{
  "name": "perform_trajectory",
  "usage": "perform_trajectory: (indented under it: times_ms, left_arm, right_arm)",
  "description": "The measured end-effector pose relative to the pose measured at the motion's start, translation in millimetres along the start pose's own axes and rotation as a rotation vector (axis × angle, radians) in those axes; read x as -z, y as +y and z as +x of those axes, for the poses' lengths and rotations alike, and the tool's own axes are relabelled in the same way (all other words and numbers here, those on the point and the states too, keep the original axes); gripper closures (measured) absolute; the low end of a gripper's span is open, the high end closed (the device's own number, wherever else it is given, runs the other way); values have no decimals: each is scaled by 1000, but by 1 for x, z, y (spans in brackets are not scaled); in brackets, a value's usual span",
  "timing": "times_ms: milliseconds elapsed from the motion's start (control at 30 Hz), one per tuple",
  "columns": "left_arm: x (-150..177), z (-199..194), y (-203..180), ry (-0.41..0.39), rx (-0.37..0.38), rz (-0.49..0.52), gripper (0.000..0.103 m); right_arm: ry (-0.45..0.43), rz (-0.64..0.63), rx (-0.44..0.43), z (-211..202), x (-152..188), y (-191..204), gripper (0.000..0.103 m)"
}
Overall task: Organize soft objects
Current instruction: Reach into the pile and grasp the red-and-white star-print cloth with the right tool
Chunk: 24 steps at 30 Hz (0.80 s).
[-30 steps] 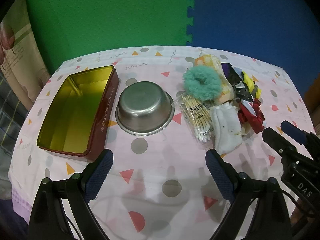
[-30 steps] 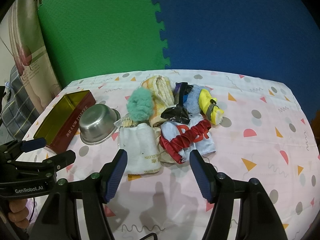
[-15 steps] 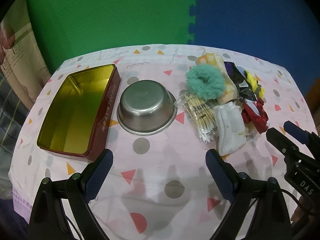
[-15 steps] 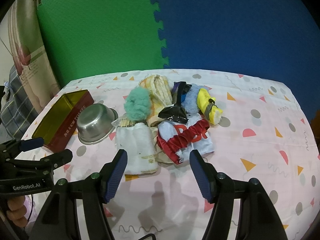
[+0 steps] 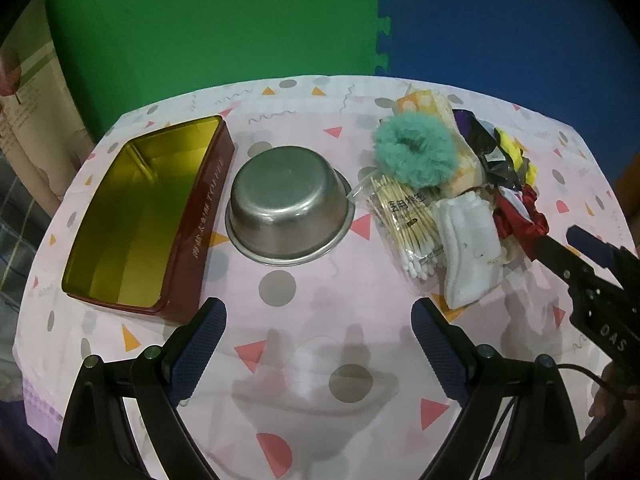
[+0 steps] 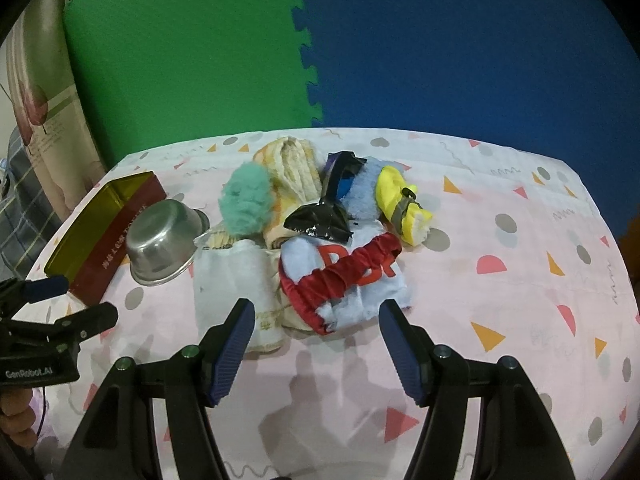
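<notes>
Scrunchie (image 5: 414, 150) teal, fluffy, ring-shaped; steel bowl (image 5: 289, 203) round, shiny; left tool (image 5: 318, 330), right tool (image 6: 316, 342) both wide, empty.

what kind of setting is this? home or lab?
Probably a staged data-collection table, not a lived-in room. A pink patterned tablecloth backs onto green foam mat and blue foam mat set up as a wall, with a pile of soft items laid beside a metal bowl and tin.
</notes>
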<state>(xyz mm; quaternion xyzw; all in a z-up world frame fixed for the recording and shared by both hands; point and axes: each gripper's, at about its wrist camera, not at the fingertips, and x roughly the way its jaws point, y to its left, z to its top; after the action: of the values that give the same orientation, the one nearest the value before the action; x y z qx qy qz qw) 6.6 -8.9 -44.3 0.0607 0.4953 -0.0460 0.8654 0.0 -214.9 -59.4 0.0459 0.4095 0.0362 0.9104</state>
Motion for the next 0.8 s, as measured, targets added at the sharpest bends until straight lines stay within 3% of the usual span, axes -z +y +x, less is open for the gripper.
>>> perform_trajectory:
  times_ms: [500,800]
  left_arm:
    - [-4,20,-5,17,20,19,11]
    - [-7,28,-12,26,25,30,11]
  right_arm:
    - [32,-18,43,53,-26,-3,37]
    - [64,13,44,64,-18,-22,37]
